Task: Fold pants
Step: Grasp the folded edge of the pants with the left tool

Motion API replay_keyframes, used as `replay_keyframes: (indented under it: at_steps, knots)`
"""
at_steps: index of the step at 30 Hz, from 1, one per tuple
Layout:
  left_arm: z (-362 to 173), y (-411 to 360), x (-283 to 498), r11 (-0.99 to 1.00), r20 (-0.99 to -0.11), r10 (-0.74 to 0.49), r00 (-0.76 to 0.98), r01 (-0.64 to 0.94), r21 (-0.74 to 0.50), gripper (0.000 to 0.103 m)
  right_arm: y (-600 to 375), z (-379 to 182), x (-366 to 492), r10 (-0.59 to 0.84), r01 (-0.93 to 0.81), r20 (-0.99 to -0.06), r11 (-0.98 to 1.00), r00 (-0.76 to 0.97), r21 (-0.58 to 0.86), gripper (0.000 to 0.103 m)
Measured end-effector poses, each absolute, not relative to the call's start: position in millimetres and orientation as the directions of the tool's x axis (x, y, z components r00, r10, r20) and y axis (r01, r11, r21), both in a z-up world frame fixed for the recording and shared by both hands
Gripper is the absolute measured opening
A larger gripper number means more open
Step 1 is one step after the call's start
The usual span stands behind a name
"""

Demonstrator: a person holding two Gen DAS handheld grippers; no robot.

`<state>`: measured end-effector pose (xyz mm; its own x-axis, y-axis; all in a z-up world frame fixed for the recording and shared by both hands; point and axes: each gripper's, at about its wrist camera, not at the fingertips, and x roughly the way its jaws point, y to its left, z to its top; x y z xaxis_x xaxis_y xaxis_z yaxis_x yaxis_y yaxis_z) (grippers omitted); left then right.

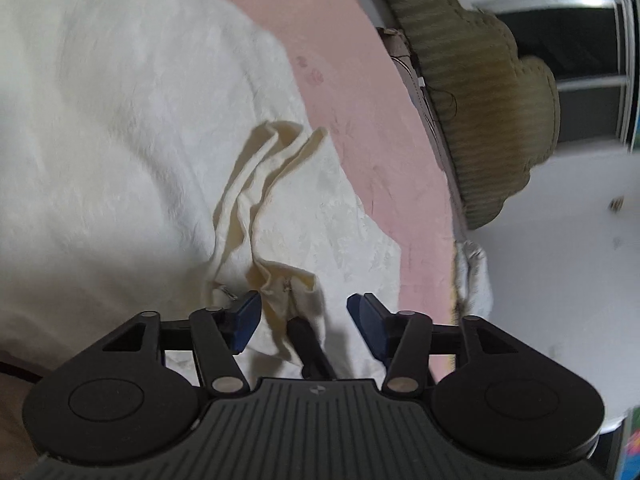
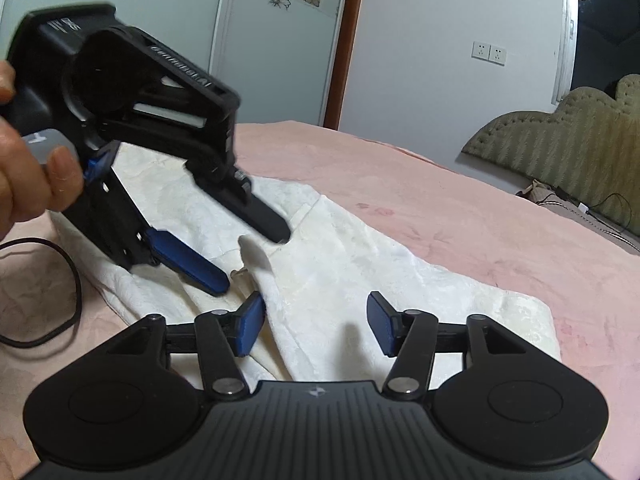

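Cream-white pants [image 1: 120,140] lie spread on the pink bedsheet [image 1: 360,120]. A rumpled fold with a small zipper [image 1: 286,286] rises between the blue pads of my left gripper [image 1: 308,320], whose jaws stand apart and do not press it. In the right wrist view the left gripper [image 2: 250,258] slants down onto the pants [image 2: 340,264], held by a person's hand [image 2: 28,168]. Just in front of it my right gripper [image 2: 316,320] hovers open over a raised ridge of the cloth. A dark bar [image 1: 310,348] pokes from under the fold; what it is I cannot tell.
An olive padded headboard [image 2: 560,140] closes the bed's far right end, with cords beside it. A black cable [image 2: 68,280] loops on the pink bedsheet [image 2: 440,200] at the left. White walls and a door stand behind the bed.
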<state>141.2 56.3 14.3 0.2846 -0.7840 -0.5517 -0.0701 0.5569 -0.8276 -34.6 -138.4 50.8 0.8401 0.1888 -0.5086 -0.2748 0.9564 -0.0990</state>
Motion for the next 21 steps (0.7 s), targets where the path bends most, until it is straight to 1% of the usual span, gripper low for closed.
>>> replay_keyframes:
  at_steps: [3, 5, 7, 9, 10, 11, 13, 14, 15, 17, 21]
  knots:
    - [3, 57, 148, 0.51, -0.528, -0.799, 0.288, -0.141, -0.849, 0.06, -141, 53, -36, 0.205, -0.29, -0.516, 0.953, 0.832, -0.087, 0.057]
    - [-2, 55, 152, 0.491, -0.519, -0.807, 0.283, -0.167, -0.855, 0.06, -150, 60, -39, 0.269, -0.315, -0.496, 0.949, 0.825, -0.009, 0.057]
    - [-5, 54, 155, 0.492, -0.523, -0.804, 0.281, -0.177, -0.852, 0.06, -166, 68, -41, 0.334, -0.321, -0.444, 0.941, 0.831, 0.106, 0.057]
    - [-4, 51, 155, 0.503, -0.531, -0.798, 0.284, -0.17, -0.847, 0.056, -179, 71, -37, 0.331, -0.282, -0.427, 0.943, 0.842, 0.176, 0.057]
    - [-4, 50, 156, 0.513, -0.539, -0.793, 0.286, -0.164, -0.842, 0.049, -181, 70, -33, 0.278, -0.231, -0.431, 0.96, 0.858, 0.158, 0.057]
    - [-4, 51, 156, 0.524, -0.545, -0.789, 0.285, -0.153, -0.838, 0.033, -181, 65, -27, 0.239, -0.202, -0.463, 0.971, 0.853, 0.13, 0.057]
    - [-4, 47, 156, 0.544, -0.559, -0.784, 0.27, -0.136, -0.828, 0.019, -175, 54, -18, 0.172, -0.164, -0.527, 0.984, 0.832, 0.062, 0.057]
    - [-5, 46, 154, 0.556, -0.568, -0.776, 0.273, -0.127, -0.821, 0.015, -173, 49, -15, 0.167, -0.165, -0.549, 0.985, 0.819, 0.052, 0.057]
    - [-3, 47, 153, 0.571, -0.576, -0.767, 0.283, -0.11, -0.814, 0.012, -170, 45, -13, 0.181, -0.176, -0.562, 0.982, 0.807, 0.064, 0.057]
    - [5, 47, 149, 0.609, -0.595, -0.741, 0.312, -0.061, -0.791, 0.011, -165, 46, -14, 0.197, -0.186, -0.55, 0.98, 0.812, 0.077, 0.057]
    - [30, 48, 129, 0.693, -0.62, -0.677, 0.397, 0.061, -0.718, 0.011, -154, 54, -19, 0.231, -0.239, -0.503, 0.97, 0.833, 0.049, 0.057]
